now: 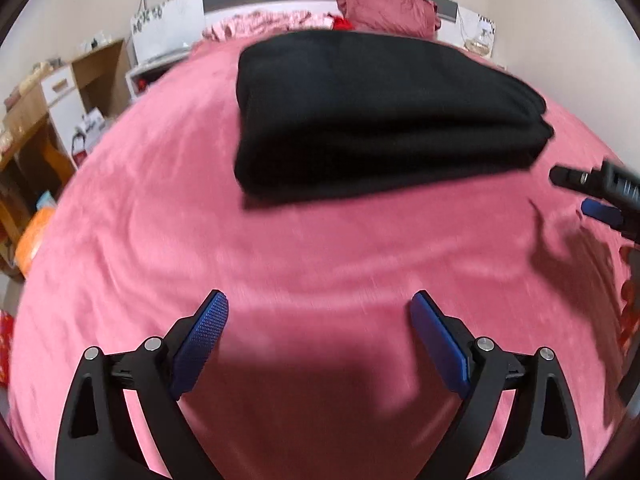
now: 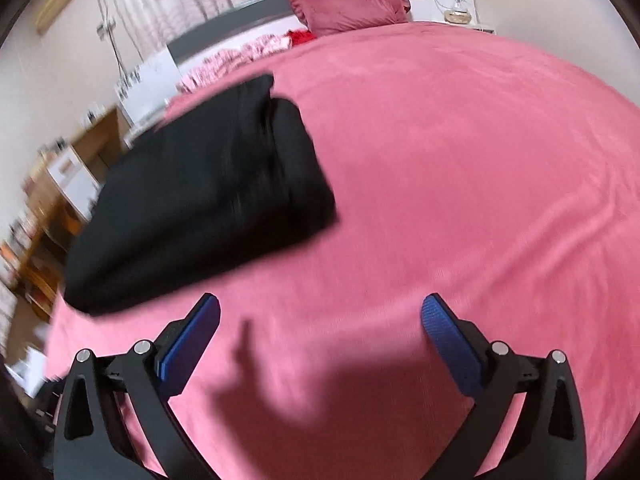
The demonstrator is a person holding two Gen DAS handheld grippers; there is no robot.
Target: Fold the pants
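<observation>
Your left tongs (image 1: 319,312) and right tongs (image 2: 320,316) both gape apart, gripping nothing, over the pink bedspread (image 1: 320,240), with the folded black pants (image 1: 380,116) lying just ahead, untouched.

free: bare pink bedspread (image 2: 460,168) along the bed's near edge and right side | obstacle: folded black pants (image 1: 380,116) mid-bed | far: pillow (image 1: 388,10) at headboard edge

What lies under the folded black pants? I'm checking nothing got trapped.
The folded black pants rest directly on the pink plush bedspread; only bedspread shows around their edges. Anything beneath the bundle itself is covered and cannot be seen.
</observation>
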